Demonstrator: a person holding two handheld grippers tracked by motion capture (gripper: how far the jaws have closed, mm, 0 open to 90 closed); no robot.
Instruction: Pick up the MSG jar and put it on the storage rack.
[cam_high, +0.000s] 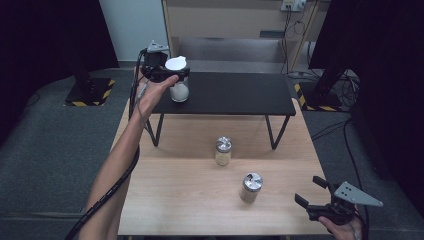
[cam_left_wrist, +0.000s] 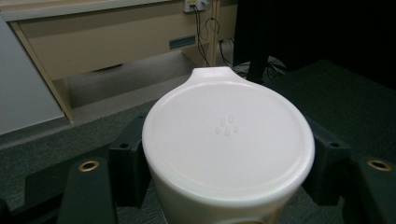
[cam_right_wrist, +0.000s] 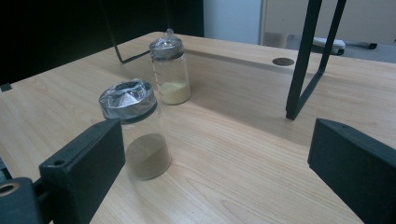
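Left tongs (cam_high: 172, 75) clamped on white lidded jar (cam_left_wrist: 228, 149), right tongs (cam_high: 311, 192) apart, no legible writing

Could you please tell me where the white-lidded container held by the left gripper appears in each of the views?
High view: white-lidded container, upper left, at the black shelf's left end.
Left gripper view: centre, between the jaws.
Right gripper view: not in it.
Shared landmark: the black shelf's leg.
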